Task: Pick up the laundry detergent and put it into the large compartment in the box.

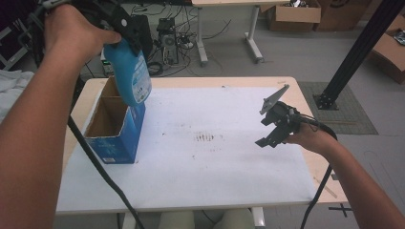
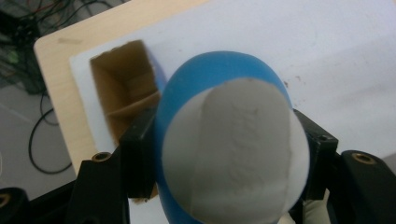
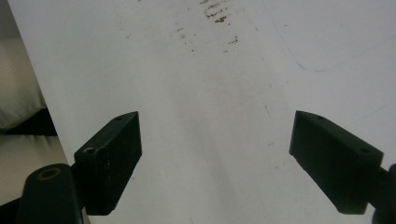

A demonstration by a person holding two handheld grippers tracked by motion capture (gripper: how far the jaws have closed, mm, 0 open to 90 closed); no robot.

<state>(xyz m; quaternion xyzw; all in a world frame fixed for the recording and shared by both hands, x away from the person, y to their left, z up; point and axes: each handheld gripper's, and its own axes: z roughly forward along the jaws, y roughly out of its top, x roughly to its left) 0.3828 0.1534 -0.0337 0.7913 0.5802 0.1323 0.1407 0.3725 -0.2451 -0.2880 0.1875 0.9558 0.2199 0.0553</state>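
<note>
A blue bottle (image 1: 129,74) with a white label hangs in the air, bottom end down, over the open top of a blue cardboard box (image 1: 116,129) at the table's left. My left gripper (image 1: 119,26) is shut on the bottle's upper part. In the left gripper view the bottle (image 2: 231,149) sits squeezed between the black jaws, with the box's brown inside (image 2: 126,88) below it. My right gripper (image 1: 273,129) is open over the right side of the white sheet (image 1: 215,157), and in the right gripper view its jaws (image 3: 215,163) stand wide apart over bare sheet.
The white sheet (image 3: 210,70) has small brown stains (image 1: 205,137) near its middle. The box stands near the table's left edge. Behind the table are cables, a computer tower (image 1: 167,40), desk legs and cardboard boxes (image 1: 293,14). A black post (image 1: 356,52) rises at the right.
</note>
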